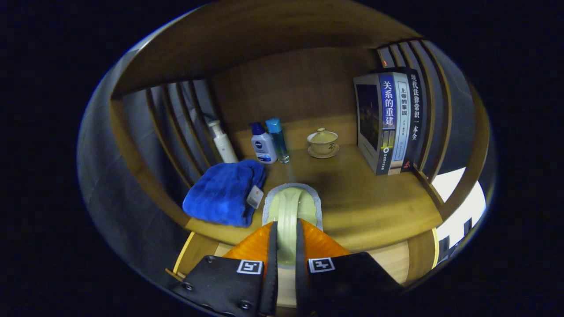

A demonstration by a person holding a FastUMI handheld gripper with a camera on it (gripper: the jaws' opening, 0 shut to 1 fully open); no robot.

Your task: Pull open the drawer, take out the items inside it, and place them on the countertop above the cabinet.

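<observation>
My gripper (286, 226) is shut on a pale green pad with a grey fuzzy rim (291, 200), both fingers pressing its raised middle ridge. The pad's far end lies over the front part of the wooden countertop (379, 202); I cannot tell whether it touches. A folded blue towel with a small tag (224, 191) lies on the countertop just left of the pad. Below the countertop's front edge, pale wood of the drawer (390, 262) shows on both sides of the fingers.
At the back of the countertop stand a white pump bottle (222, 143), a white bottle with a blue cap (263, 143), a clear blue bottle (278, 140) and a lidded teacup on a saucer (323, 143). Upright books (390, 123) stand at the right. Slatted wooden sides enclose the shelf.
</observation>
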